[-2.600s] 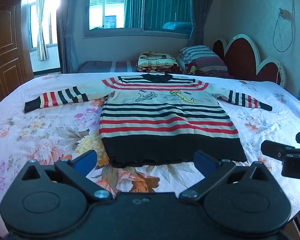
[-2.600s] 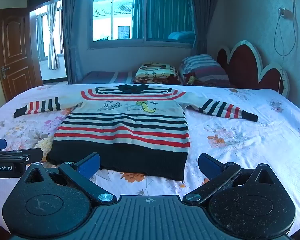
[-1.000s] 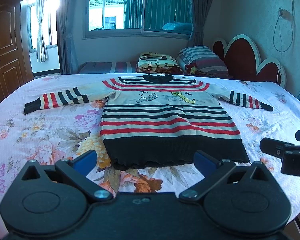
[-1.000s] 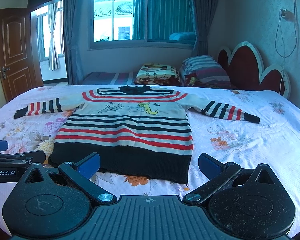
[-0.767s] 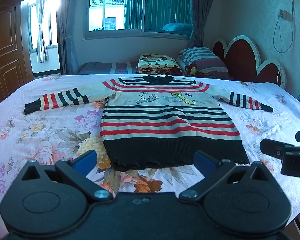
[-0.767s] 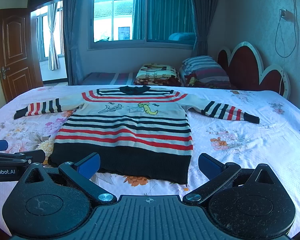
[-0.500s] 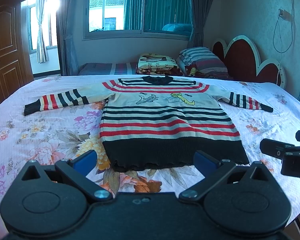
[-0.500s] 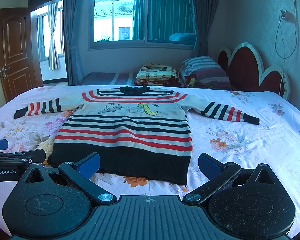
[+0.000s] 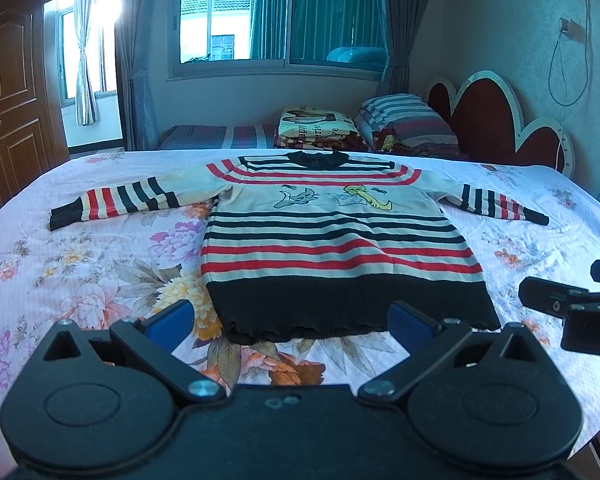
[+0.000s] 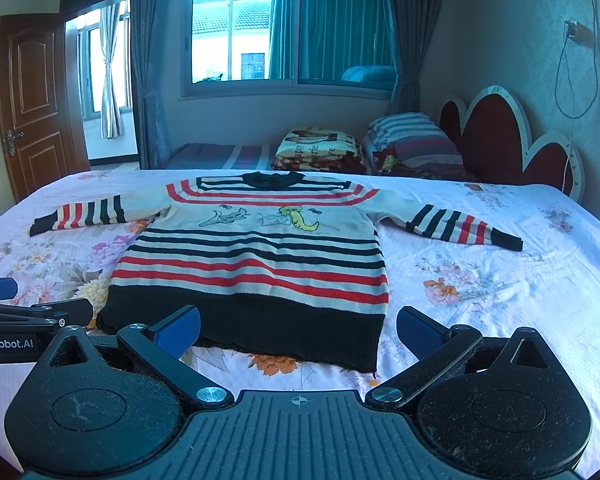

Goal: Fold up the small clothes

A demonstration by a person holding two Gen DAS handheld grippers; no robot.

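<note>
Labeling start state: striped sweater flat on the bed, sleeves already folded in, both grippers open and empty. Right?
Not quite. The sleeves of the sweater are spread out to both sides, not folded in, as the left wrist view shows. The rest holds: it lies flat on the bed, left gripper and right gripper open and empty.

Bright window backlight; sharp frames, fisheye-curved edges.

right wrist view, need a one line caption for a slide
Open right gripper facing a striped sweater laid flat, sleeves spread, on a floral bedsheet.
</note>
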